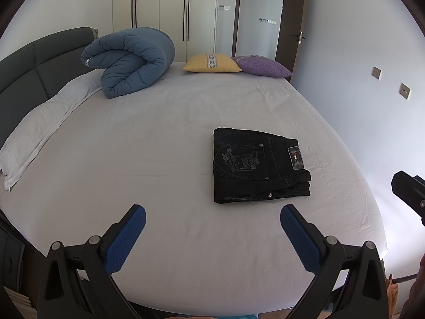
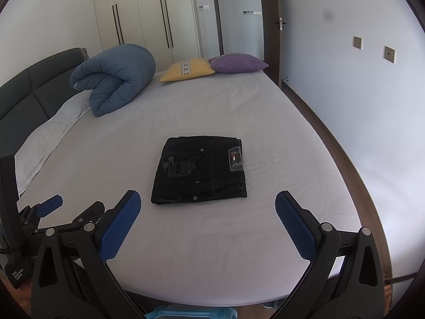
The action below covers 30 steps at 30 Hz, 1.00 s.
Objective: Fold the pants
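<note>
right wrist view is showing you hovering both the right gripper [image 2: 207, 210] and left gripper [image 1: 212, 220] wide and empty near the folded black pants [image 2: 200, 170] lying mid-bed [image 2: 239, 239], probably heavy stiff denim, so you're best pinching stacked edges.

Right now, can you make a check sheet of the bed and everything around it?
Surface: bed with a pale sheet, lightly creased.
Job's things: black pants folded into a neat stack, back pocket and label up.
Clutter: rolled blue duvet, yellow cushion, purple cushion, white pillow.
Grippers: left gripper and right gripper, jaws open, holding nothing, short of the pants.
Cables: nothing seen.
Surroundings: dark headboard, wardrobe, open door.
</note>
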Each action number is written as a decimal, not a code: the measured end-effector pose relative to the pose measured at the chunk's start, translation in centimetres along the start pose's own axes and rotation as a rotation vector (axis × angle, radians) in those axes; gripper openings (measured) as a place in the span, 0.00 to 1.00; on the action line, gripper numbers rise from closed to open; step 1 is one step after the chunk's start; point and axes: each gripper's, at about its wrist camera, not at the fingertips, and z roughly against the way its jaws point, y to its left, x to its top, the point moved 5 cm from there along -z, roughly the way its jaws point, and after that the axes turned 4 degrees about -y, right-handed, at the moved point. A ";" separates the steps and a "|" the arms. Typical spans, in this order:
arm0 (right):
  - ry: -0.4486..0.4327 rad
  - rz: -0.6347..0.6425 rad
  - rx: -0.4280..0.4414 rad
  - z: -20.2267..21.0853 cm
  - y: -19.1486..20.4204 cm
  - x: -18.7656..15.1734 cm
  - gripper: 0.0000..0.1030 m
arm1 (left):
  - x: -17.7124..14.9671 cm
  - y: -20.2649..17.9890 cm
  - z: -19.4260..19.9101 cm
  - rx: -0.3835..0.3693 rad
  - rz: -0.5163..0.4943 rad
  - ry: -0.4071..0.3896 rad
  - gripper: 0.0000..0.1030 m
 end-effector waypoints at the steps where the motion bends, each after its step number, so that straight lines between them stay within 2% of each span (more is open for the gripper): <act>1: 0.000 -0.001 0.000 0.0 0.0 0.1 1.00 | 0.0 0.0 0.0 -0.001 0.000 -0.001 1.00; 30: 0.003 -0.003 0.003 0.0 -0.2 0.2 1.00 | -0.1 -0.1 0.1 0.001 -0.004 -0.001 1.00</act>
